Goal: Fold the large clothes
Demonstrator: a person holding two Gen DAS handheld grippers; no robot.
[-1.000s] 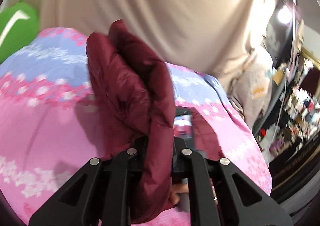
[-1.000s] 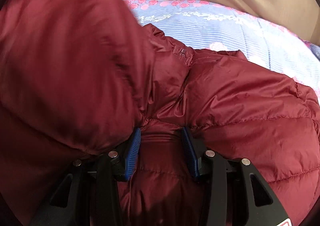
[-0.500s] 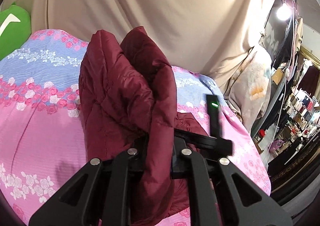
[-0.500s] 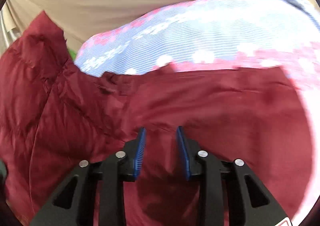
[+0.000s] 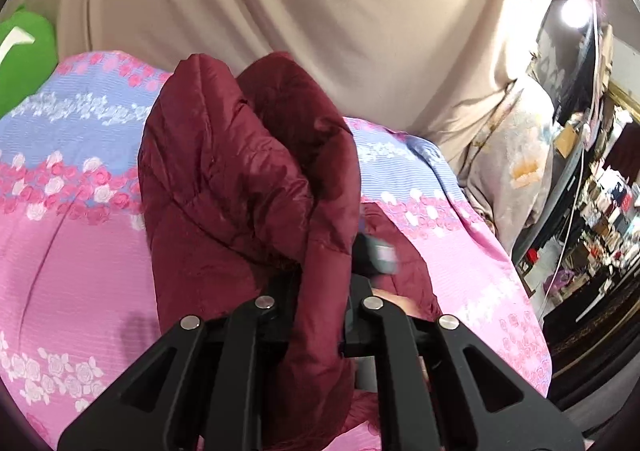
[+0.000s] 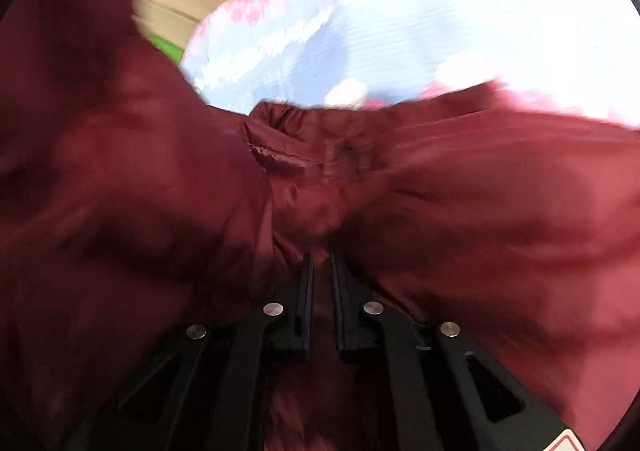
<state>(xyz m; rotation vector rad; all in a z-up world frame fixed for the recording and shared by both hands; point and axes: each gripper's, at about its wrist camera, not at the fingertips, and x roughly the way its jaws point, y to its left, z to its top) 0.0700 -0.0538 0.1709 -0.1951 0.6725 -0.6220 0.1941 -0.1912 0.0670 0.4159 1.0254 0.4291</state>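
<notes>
A dark red quilted puffer jacket [image 5: 240,187] is bunched up and held above the bed in the left wrist view. My left gripper [image 5: 320,307] is shut on a thick fold of it; the fabric hides the fingertips. In the right wrist view the same jacket [image 6: 480,191] fills most of the blurred frame. My right gripper [image 6: 322,271] is shut on a pinch of jacket fabric, its jaws almost together. The right gripper's body shows blurred behind the fold in the left wrist view [image 5: 376,255].
The bed has a pink and blue floral sheet [image 5: 60,235]. A beige curtain [image 5: 300,11] hangs behind it. A green pillow [image 5: 20,51] lies at the far left. A floral bundle [image 5: 516,167] and cluttered shelves [image 5: 600,211] stand to the right of the bed.
My right gripper has closed from open onto the jacket fabric and is moving. My left gripper keeps its hold and has shifted slightly.
</notes>
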